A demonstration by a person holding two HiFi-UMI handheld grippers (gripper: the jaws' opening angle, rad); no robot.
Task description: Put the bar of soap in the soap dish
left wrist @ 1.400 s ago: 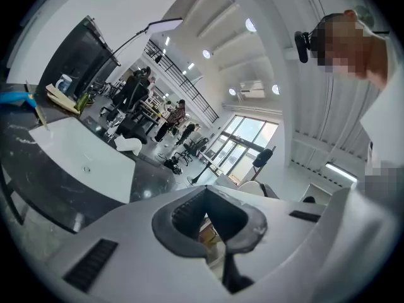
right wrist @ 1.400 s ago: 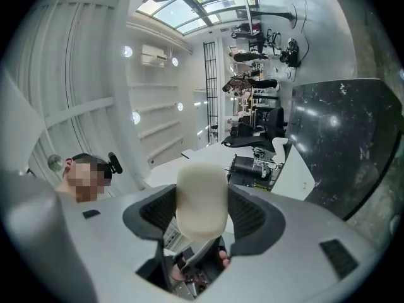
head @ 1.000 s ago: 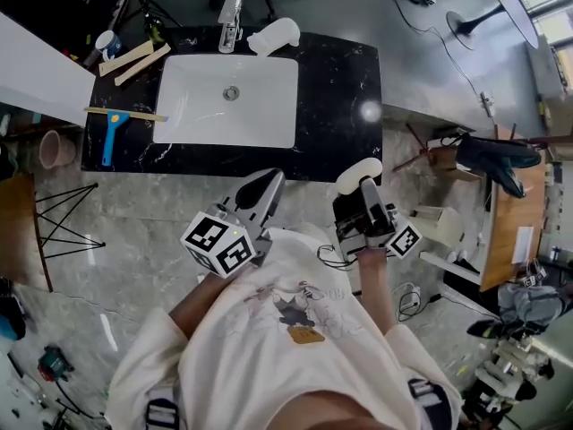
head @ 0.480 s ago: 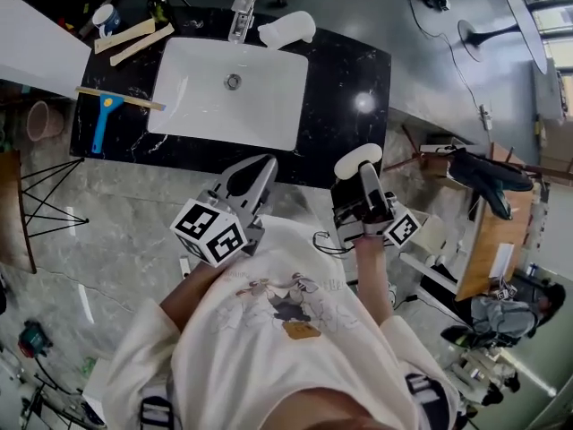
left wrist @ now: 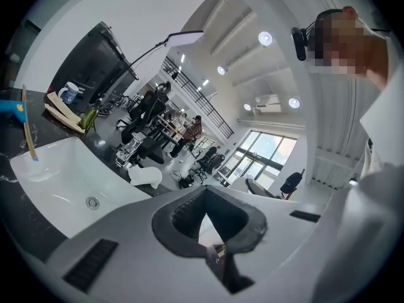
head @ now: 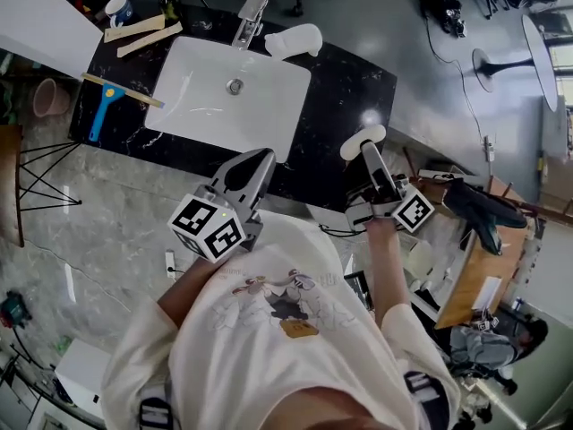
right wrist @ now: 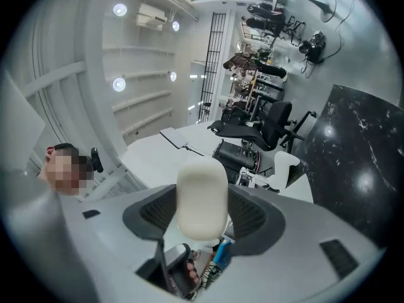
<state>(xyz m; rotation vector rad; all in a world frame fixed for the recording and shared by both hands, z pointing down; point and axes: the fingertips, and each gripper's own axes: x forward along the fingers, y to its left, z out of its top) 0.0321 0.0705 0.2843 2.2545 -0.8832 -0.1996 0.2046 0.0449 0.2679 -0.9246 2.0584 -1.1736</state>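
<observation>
Right gripper clenched on the bar of soap by its sides, above the counter front edge; likely hard, slippery

A sink is set into the left half of the table. The faucet stands at the sink's far edge, and the soap dish lies just right of it. A mug and two slats sit at the far left corner; nearer, left of the sink, lies a handled tool. The bar of soap sits between the jaws of the right claw, over the table's near right part. The left claw is at the table's near edge, before the sink.
</observation>
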